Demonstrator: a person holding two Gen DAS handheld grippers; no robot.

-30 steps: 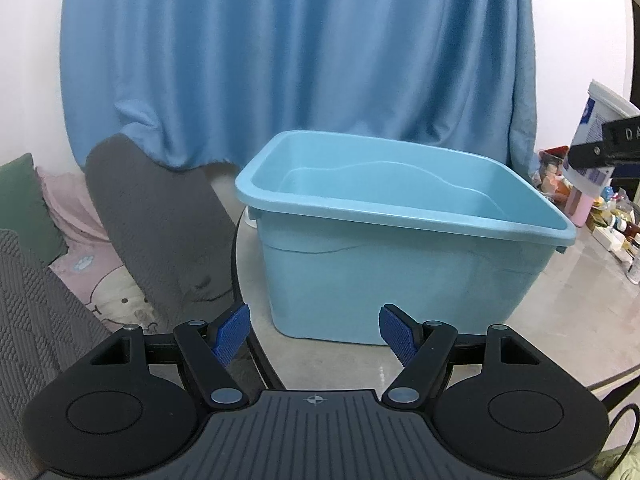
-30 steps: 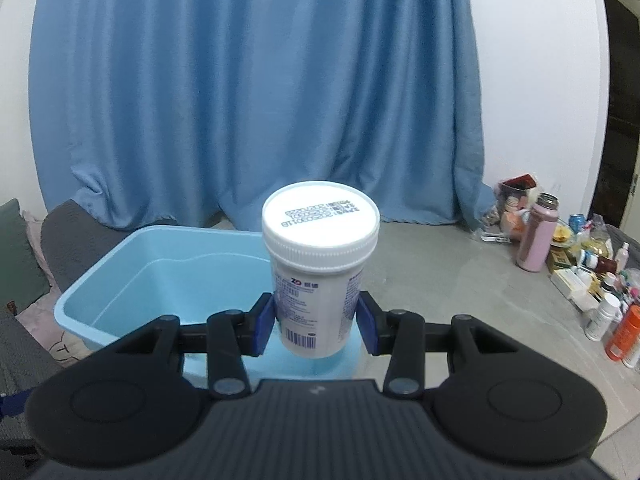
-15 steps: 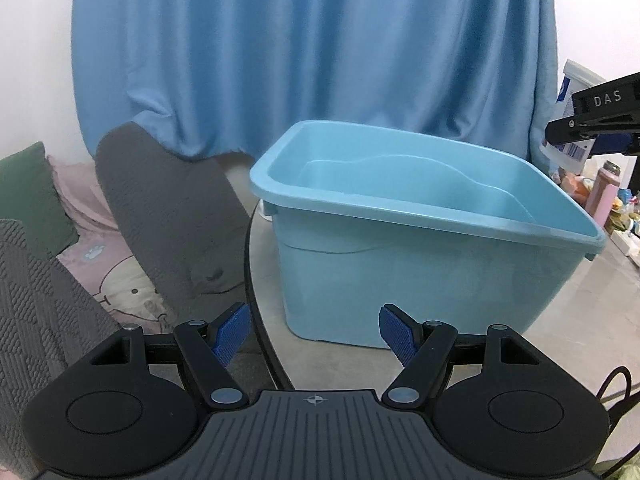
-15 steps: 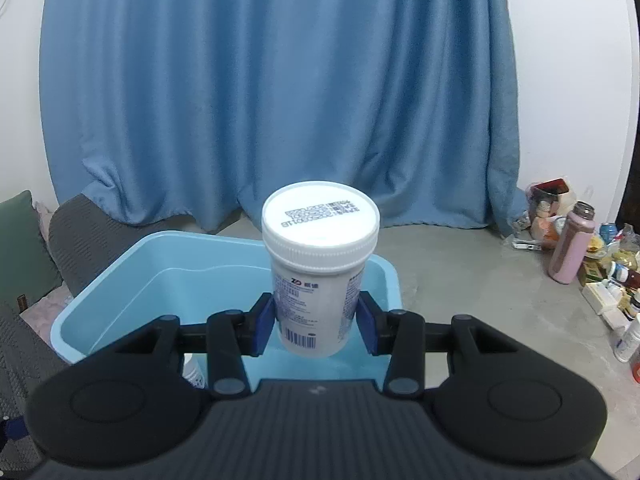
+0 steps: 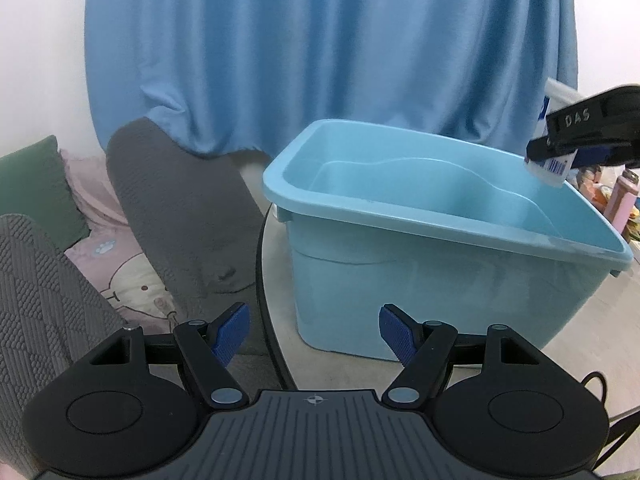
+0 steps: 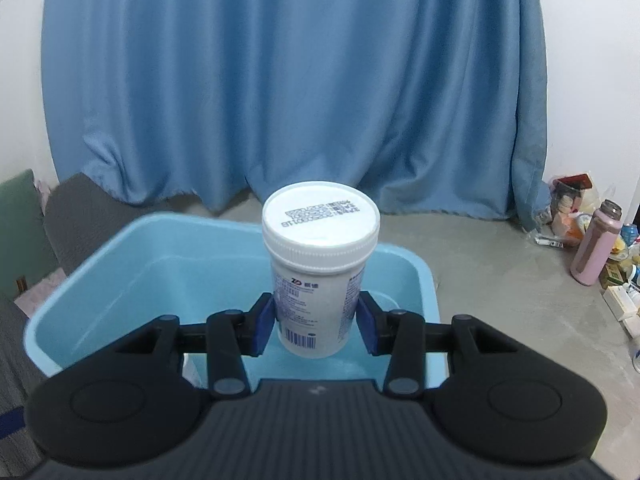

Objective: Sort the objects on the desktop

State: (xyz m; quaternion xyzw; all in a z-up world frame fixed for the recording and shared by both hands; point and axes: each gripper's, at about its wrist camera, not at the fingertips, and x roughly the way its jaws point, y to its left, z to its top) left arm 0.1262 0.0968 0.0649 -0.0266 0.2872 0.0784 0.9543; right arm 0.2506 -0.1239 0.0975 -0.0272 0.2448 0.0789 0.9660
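Jar, white-capped, hangs over the blue tub between the right claw's opening jaws, seemingly just released, with clutter at three o'clock unsorted; the left claw gapes empty.

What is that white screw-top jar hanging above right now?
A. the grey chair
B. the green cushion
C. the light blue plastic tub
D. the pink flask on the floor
C: the right wrist view shows the white jar between the right gripper fingers, whose jaws are opening, with the light blue plastic tub directly beneath it.
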